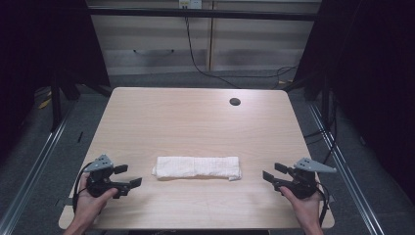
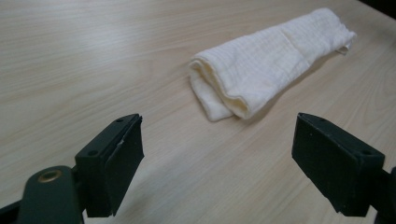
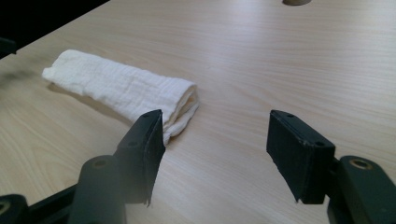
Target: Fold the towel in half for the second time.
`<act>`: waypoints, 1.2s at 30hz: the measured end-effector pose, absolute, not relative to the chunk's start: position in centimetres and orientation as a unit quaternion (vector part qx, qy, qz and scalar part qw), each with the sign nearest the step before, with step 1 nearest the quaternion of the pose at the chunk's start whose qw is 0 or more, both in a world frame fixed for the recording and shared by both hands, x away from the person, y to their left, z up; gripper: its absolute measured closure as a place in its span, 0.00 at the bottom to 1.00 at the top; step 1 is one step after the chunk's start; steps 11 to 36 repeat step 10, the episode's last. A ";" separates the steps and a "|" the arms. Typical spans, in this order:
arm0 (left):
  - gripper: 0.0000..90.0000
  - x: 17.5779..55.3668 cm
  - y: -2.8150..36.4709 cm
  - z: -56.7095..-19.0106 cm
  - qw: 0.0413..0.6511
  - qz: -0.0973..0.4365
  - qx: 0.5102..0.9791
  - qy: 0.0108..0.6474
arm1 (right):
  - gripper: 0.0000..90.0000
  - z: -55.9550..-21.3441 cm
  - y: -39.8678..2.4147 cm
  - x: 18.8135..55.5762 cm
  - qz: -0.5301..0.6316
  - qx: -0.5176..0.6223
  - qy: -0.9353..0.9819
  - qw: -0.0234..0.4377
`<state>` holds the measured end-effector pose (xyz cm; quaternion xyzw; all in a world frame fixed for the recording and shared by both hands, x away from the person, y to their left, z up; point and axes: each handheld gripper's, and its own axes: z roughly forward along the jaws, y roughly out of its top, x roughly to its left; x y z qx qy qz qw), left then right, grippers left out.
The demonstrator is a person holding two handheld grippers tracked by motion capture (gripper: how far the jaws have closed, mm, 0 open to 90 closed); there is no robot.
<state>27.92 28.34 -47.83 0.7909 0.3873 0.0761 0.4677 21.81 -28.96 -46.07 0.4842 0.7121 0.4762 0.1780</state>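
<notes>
Between each pair of jaws we see bare tabletop (image 1: 195,117), nothing gripped. Left gripper (image 1: 123,176) jaws stand wide apart; right gripper (image 1: 273,172) jaws likewise. Risk, as we judge it: the folded white cloth (image 1: 196,167) is a loose layered roll, so a pinch at one end could catch only the top layer and unroll it, or a low approach could shove it along the wood. Cloth lies flat between the two grippers, its ends near but clear of each, ahead of the jaws in both gripper views.
</notes>
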 end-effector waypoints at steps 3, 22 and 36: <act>0.18 27.9 29.1 -48.1 0.473 0.082 0.777 0.407 | 0.39 -46.2 -29.5 21.5 0.473 0.492 0.707 0.184; 0.18 28.4 28.5 -48.9 0.446 0.101 0.791 0.406 | 0.36 -47.2 -30.0 21.8 0.461 0.507 0.705 0.184; 0.18 28.4 28.5 -48.9 0.446 0.101 0.791 0.406 | 0.36 -47.2 -30.0 21.8 0.461 0.507 0.705 0.184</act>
